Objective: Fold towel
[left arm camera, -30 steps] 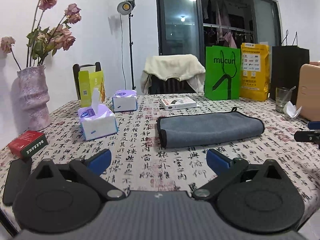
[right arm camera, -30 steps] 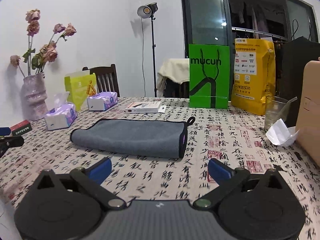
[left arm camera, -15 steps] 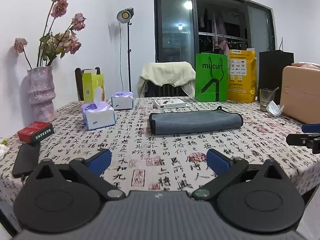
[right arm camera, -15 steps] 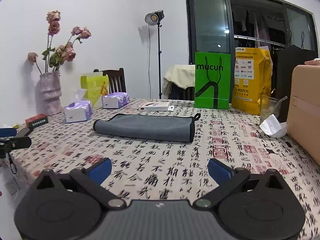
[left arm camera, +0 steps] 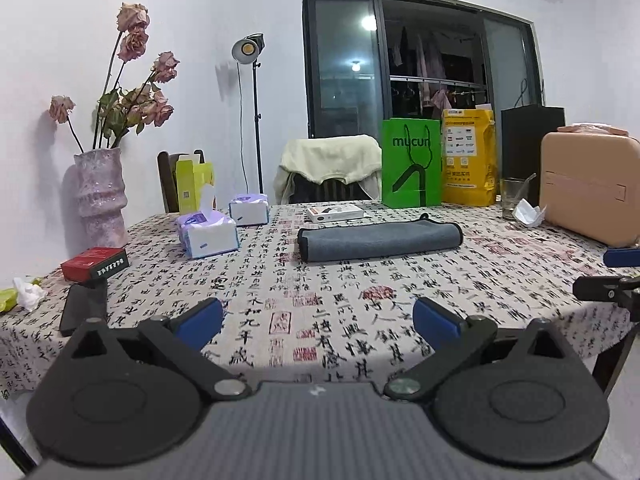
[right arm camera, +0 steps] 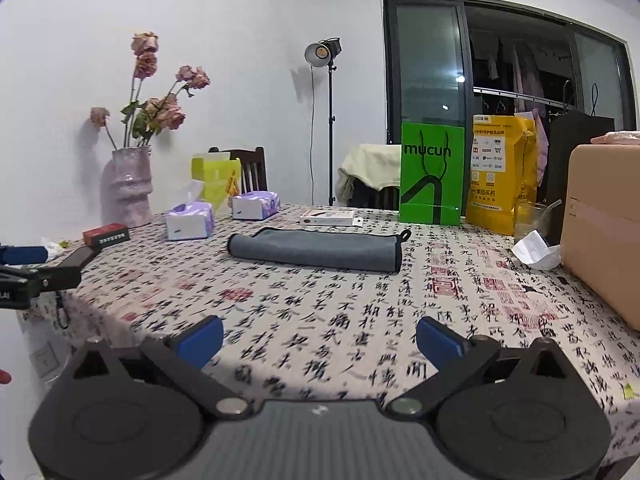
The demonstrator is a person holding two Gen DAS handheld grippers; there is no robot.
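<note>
A grey towel (left arm camera: 380, 241) with black trim lies folded into a long flat strip in the middle of the table; it also shows in the right wrist view (right arm camera: 316, 249). My left gripper (left arm camera: 318, 322) is open and empty, held back near the table's front edge, well short of the towel. My right gripper (right arm camera: 319, 340) is open and empty too, also back near the front edge. The right gripper's tip shows at the right edge of the left wrist view (left arm camera: 608, 276), and the left gripper's tip at the left edge of the right wrist view (right arm camera: 28, 268).
The table (left arm camera: 320, 312) has a calligraphy-print cloth. Two tissue packs (left arm camera: 208, 234), a red box (left arm camera: 95, 263), a black phone (left arm camera: 82, 308) and a vase (left arm camera: 100, 196) stand left. A green bag (left arm camera: 410, 174), yellow bag (left arm camera: 468, 174), glass (left arm camera: 512, 198) and tan case (left arm camera: 592, 192) stand back right.
Both grippers have drawn back from the towel toward the table's front edge and risen a little. The towel has not moved. Both stay open.
</note>
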